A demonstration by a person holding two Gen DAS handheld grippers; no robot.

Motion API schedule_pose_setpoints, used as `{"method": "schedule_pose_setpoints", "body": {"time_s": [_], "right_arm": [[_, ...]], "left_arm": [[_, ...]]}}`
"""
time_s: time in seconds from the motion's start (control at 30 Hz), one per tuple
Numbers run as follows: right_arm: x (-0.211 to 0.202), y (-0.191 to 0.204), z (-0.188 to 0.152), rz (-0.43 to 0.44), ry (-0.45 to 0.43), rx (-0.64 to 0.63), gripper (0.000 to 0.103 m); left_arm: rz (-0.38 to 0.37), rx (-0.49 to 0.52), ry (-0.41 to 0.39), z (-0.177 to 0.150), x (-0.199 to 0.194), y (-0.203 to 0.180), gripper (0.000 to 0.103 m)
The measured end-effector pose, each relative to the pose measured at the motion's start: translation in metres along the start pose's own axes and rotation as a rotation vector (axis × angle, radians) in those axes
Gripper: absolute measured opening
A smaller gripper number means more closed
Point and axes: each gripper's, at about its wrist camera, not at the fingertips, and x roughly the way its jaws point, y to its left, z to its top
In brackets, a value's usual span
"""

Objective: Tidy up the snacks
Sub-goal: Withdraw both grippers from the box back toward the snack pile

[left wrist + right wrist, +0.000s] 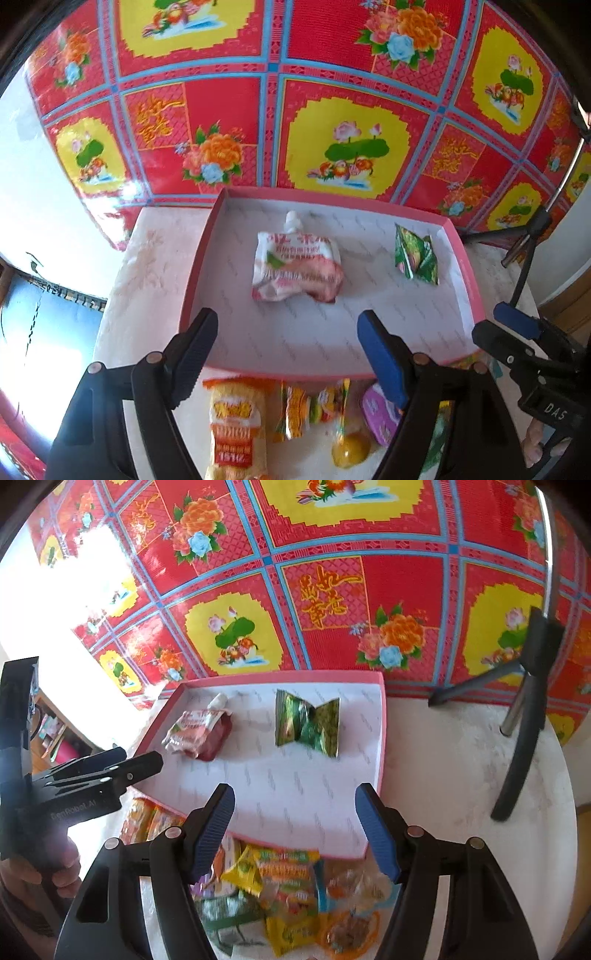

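A pink-rimmed shallow box [467, 266] [382, 746] with a white floor stands on the pale table. In it lie a red-and-white spouted pouch [295, 267] [199, 734] and a green snack packet [415, 260] [308, 722]. My left gripper [288, 354] is open and empty above the box's near edge. My right gripper [295, 825] is open and empty above the box's near right corner. Loose snacks lie in front of the box: an orange-and-white packet [232, 421], small yellow packets [295, 410] [280, 875], a purple cup [378, 411], and a yellow jelly [349, 452].
The right gripper shows at the right edge of the left wrist view [532, 354]; the left gripper shows at the left of the right wrist view [92, 779]. A black tripod [532, 686] stands on the table to the right. A red floral cloth [295, 92] covers the wall behind.
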Motion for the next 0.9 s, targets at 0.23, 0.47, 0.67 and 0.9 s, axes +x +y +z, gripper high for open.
{"method": "schedule_pose_setpoints", "body": {"time_s": [0.23,0.47,0.67,0.9], "right_arm": [[-0.011,-0.002,-0.018,-0.007,0.009,0.002,0.069],[-0.019,-0.007,-0.032,-0.016,0.026,0.016,0.069],[-0.027,-0.011,-0.045,-0.036,0.033,0.018,0.069],[-0.034,-0.010,-0.061,-0.051,0.050,0.008,0.069]], "left_arm": [[0.020,-0.011,0.004,-0.013,-0.008,0.011,0.082],[0.042,-0.017,0.015,-0.025,-0.012,0.022,0.082],[0.048,-0.030,0.018,-0.038,-0.019,0.032,0.082],[0.050,-0.038,0.036,-0.057,-0.022,0.039,0.082]]}}
